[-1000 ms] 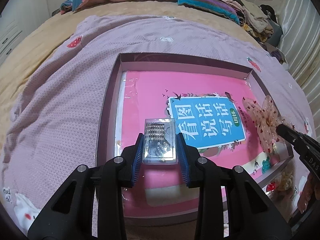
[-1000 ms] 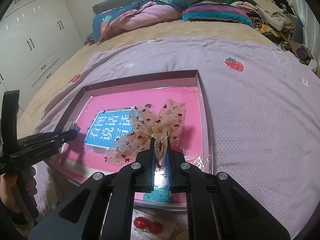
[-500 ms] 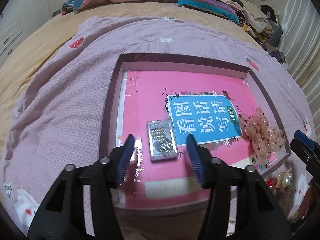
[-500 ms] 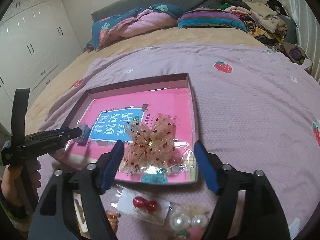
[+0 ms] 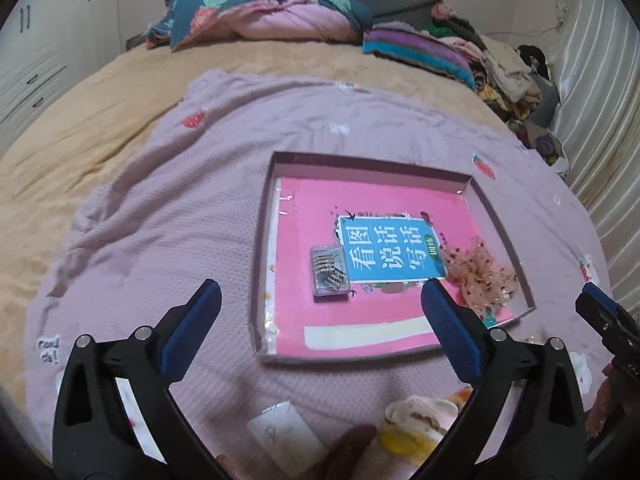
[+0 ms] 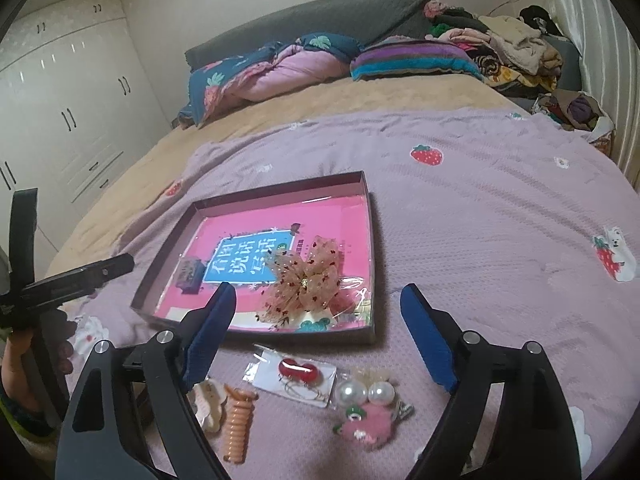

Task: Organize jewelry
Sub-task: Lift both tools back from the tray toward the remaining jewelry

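Left wrist view: the left gripper (image 5: 320, 312) has its blue-padded jaws spread wide and holds nothing.
Beyond the left jaws: a shallow dark-rimmed cardboard box lid (image 5: 262, 248) lies on the lilac strawberry-print blanket (image 5: 160, 200), with a pink book with a blue Chinese title panel (image 5: 304, 200) lying flat inside it.
Between the left jaws, further out: a small clear plastic case of silver studs (image 5: 330, 273) rests on the pink book, touching the left edge of the blue panel, apart from both pads.
Past the right pad of the left jaws: a sheer peach bow with red specks (image 5: 482, 274) lies in the lid's right corner.
Right wrist view: the right gripper (image 6: 316, 332) is likewise fully parted and empty.
Ahead, between the right jaws: the peach bow sits on the book near the lid's near edge, touching neither pad.
Under the right jaws, outside the lid: a red cherry earring card in a clear sleeve (image 6: 296, 374), a pair of large white pearl clips (image 6: 364, 394), a pink fuzzy hair clip (image 6: 368, 426) and an orange spiral hair tie (image 6: 238, 420) lie on the blanket.
Left of the right jaws: the left gripper reaches in over the lid's left side.
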A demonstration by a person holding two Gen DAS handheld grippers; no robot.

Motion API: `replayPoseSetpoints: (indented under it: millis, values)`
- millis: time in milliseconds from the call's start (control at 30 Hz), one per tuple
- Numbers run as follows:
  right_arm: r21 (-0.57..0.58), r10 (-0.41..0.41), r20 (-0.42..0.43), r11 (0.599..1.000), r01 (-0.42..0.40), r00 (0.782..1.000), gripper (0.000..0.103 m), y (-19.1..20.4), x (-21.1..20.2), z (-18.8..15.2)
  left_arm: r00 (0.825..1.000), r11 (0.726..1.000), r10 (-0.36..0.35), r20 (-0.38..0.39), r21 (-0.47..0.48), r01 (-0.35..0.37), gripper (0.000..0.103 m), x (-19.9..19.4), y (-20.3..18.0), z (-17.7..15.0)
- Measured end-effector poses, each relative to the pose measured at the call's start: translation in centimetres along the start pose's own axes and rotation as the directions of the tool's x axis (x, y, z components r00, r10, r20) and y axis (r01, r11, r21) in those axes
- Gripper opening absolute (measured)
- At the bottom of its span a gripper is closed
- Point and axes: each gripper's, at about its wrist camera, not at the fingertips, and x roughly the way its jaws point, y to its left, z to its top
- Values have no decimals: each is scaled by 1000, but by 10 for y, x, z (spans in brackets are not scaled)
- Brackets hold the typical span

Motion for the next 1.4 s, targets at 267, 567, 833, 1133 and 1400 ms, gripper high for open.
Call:
replayPoseSetpoints:
  millis: [267,567,833,1133,1400]
  values:
    - [-1,12,39,1000,-12,999,88,4,-32,-6,999,1000,-11,50,-1,11,93,-37,1,-9]
    - [-26,29,81,999,-27,996,88,16,-66,-14,996,1000,-11,83,12,10,93,-66,-1,-26]
    - [-54,43,95,998,-38,994,88,26,-84,-22,995,999,-13,94,34,10,94,-82,-5,-44]
    - [-82,45,85,996,-38,995,89,36,-92,-37,996,999,-14,89,51,10,93,-92,-6,-64]
    - [-116,50,60,992,-43,997,89,47,-95,-50,997,999,-17,80,37,14,93,-97,2,-81]
